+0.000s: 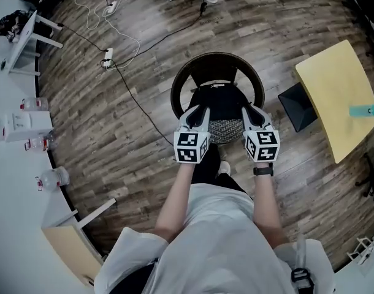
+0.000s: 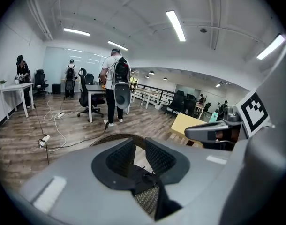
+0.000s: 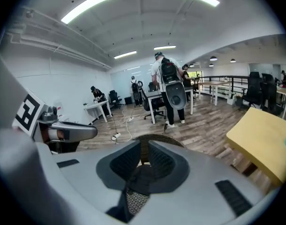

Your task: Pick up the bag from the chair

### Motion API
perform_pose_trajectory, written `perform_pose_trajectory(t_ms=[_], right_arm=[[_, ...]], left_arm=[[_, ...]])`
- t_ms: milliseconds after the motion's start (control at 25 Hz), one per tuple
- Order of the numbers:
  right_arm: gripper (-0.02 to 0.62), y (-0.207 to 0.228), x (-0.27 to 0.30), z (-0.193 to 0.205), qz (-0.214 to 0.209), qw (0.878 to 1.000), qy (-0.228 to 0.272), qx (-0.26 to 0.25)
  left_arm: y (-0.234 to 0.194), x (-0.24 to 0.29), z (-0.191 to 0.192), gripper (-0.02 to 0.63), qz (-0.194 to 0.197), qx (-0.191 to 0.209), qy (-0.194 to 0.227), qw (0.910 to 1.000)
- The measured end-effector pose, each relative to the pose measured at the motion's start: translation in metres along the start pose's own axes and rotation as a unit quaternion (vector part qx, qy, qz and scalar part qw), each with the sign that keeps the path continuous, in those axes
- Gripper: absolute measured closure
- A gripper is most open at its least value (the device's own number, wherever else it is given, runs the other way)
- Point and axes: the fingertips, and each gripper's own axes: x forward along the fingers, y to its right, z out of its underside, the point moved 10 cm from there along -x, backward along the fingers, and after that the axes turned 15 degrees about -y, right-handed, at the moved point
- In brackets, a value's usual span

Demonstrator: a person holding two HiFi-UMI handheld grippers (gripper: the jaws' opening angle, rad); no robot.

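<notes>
A black bag point(image 1: 219, 103) lies on the seat of a round wicker chair point(image 1: 181, 81), with a mesh-patterned part point(image 1: 227, 130) at its near side. My left gripper point(image 1: 201, 110) hovers over the bag's left edge and my right gripper point(image 1: 248, 110) over its right edge. Both point level, away from me. In the left gripper view the left gripper point(image 2: 140, 146) has its jaws a narrow gap apart, black fabric point(image 2: 145, 177) showing below them. The right gripper point(image 3: 144, 151) stands the same way, the chair's rim point(image 3: 157, 138) visible through the gap.
A yellow table point(image 1: 340, 97) and a black box point(image 1: 297, 106) stand right of the chair. Cables and a power strip point(image 1: 107, 57) run across the wooden floor at the left. A white counter with bottles point(image 1: 34, 106) lines the left wall. A person with a backpack point(image 2: 116, 86) stands beyond.
</notes>
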Motion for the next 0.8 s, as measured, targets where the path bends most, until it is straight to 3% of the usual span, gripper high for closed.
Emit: perform_pose_trajectory(t_ms=[160, 200, 240, 280, 520, 800], right_arm=[[0.579, 0.011, 0.033, 0.019, 0.002, 0.999, -0.049, 0.009], [0.548, 0.014, 0.042, 0.026, -0.001, 0.998, -0.064, 0.010], [0.455, 0.015, 0.052, 0.032, -0.006, 0.997, -0.080, 0.009], [0.409, 0.017, 0.062, 0.039, -0.011, 0.995, -0.097, 0.006], [0.366, 0.034, 0.128, 0.070, -0.026, 0.986, -0.166, -0.016], [0.354, 0.070, 0.209, 0.105, -0.011, 0.972, -0.233, -0.031]], left_arm=[[-0.021, 0.037, 0.018, 0.505, 0.003, -0.008, -0.049, 0.9987], [-0.026, 0.046, 0.024, 0.494, 0.004, -0.010, -0.062, 0.9981], [-0.030, 0.055, 0.030, 0.485, 0.005, -0.012, -0.073, 0.9972], [-0.036, 0.064, 0.036, 0.474, 0.007, -0.014, -0.085, 0.9963], [-0.065, 0.121, 0.071, 0.391, 0.016, -0.018, -0.147, 0.9888], [-0.101, 0.195, 0.115, 0.318, 0.026, -0.030, -0.220, 0.9746]])
